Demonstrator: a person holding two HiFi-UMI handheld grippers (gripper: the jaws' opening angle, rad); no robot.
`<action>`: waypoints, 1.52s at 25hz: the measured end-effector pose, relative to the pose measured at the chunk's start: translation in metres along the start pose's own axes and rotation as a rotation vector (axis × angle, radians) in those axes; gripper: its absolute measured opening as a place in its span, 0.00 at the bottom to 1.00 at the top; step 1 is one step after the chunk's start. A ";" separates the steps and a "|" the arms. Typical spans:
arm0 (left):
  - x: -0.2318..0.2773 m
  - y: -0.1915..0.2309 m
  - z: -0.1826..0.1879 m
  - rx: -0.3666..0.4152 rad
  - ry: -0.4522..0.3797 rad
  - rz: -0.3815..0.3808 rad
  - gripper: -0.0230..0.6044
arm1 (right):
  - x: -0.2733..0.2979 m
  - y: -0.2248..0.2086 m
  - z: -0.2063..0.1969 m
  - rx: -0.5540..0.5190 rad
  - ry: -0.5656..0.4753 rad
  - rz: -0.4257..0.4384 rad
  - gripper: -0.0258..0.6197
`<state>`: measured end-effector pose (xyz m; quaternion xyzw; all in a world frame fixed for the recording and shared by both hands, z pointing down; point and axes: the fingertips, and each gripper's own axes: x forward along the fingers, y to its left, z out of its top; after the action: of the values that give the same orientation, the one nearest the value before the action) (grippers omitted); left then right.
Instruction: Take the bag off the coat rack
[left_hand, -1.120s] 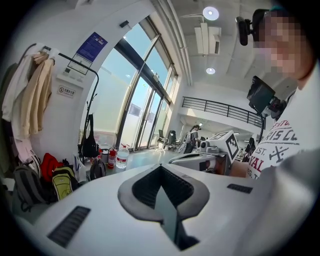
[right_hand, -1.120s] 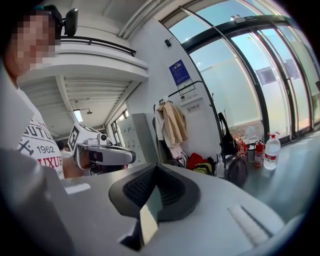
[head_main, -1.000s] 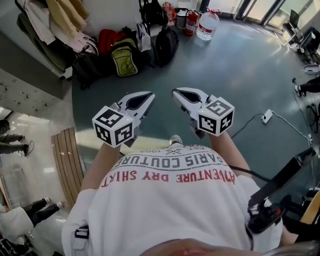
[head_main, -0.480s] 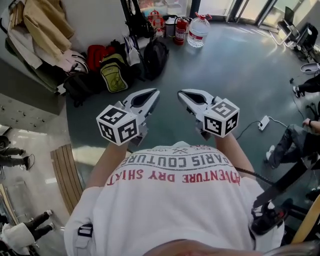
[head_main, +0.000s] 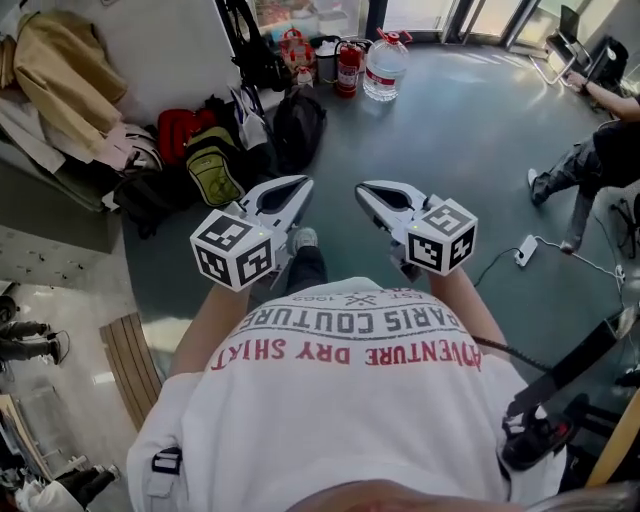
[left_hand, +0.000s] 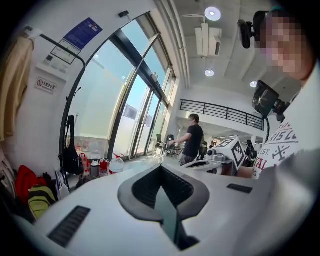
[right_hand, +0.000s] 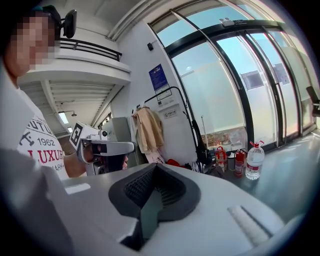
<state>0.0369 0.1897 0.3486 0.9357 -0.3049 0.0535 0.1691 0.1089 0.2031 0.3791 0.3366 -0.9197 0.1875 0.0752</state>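
Observation:
A black bag (left_hand: 71, 158) hangs from the black coat rack (left_hand: 64, 117) by the white wall, next to the glass front. The right gripper view shows the same bag (right_hand: 203, 148) low on the rack (right_hand: 184, 107). From the head view the bag (head_main: 252, 52) is at the top, well beyond both grippers. My left gripper (head_main: 298, 188) and right gripper (head_main: 364, 190) are side by side at chest height, both shut and empty. The jaws meet in a closed seam in the left gripper view (left_hand: 161, 170) and the right gripper view (right_hand: 156, 168).
On the floor below the rack lie a red bag (head_main: 180, 128), a green-yellow backpack (head_main: 213, 166) and a black backpack (head_main: 297, 124). Beige coats (head_main: 58, 78) hang at left. Fire extinguishers (head_main: 346, 68) and a water bottle (head_main: 383, 64) stand by the window. A seated person (head_main: 592, 150) is at right, a power strip (head_main: 526, 250) nearer.
The rack, bags and bottle have slid down and left in the head view as the person walks toward them. Both grippers stay shut, side by side.

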 end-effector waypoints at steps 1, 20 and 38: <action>0.009 0.014 0.001 -0.003 0.004 -0.003 0.04 | 0.011 -0.011 0.003 0.002 0.003 -0.004 0.04; 0.125 0.384 0.151 -0.002 -0.063 0.026 0.04 | 0.312 -0.228 0.181 -0.012 -0.024 -0.042 0.04; 0.220 0.513 0.191 -0.058 -0.041 0.122 0.04 | 0.430 -0.360 0.235 0.022 -0.006 0.083 0.04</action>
<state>-0.0878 -0.3869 0.3598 0.9110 -0.3660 0.0357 0.1866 0.0112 -0.3973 0.3832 0.2996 -0.9310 0.1992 0.0609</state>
